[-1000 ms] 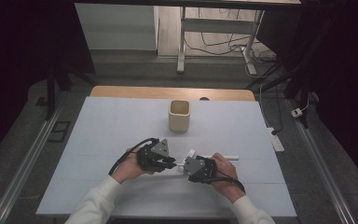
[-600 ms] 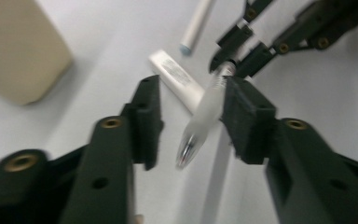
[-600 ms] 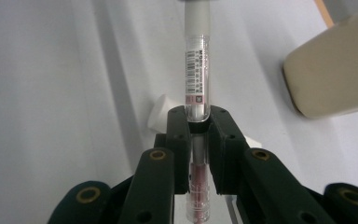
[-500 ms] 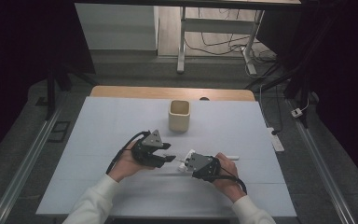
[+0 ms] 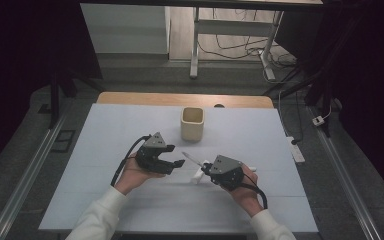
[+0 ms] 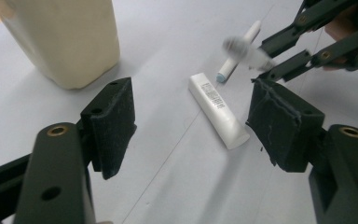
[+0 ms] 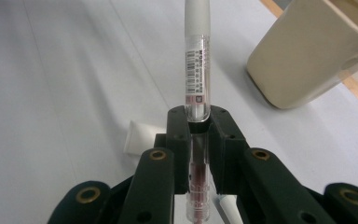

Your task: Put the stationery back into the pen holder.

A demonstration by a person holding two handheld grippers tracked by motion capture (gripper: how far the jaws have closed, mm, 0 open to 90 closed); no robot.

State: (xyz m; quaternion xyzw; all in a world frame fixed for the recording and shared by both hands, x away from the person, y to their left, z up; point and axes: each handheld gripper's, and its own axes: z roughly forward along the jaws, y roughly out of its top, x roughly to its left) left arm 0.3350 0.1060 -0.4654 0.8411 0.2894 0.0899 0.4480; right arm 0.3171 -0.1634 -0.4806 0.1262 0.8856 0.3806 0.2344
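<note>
the slim clear-barrelled pen with a white cap and barcode label (image 7: 197, 60) was clamped at its lower barrel between the pads of the right gripper (image 7: 198, 140), raised off the pale blue-white table (image 5: 105, 150) and aimed toward the cream plastic cup (image 5: 192, 124). it was judged light, stiff and smooth, so liable to swivel; a hold nearer mid-barrel would have steadied it. the left gripper (image 6: 191, 116) stood apart, its jaws having just been opening, nothing between them. in the left gripper view a white squeeze tube (image 6: 218, 109) and a white marker with a blue tip (image 6: 240, 49) were seen flat on the table; the label was legible in the right gripper view.
</note>
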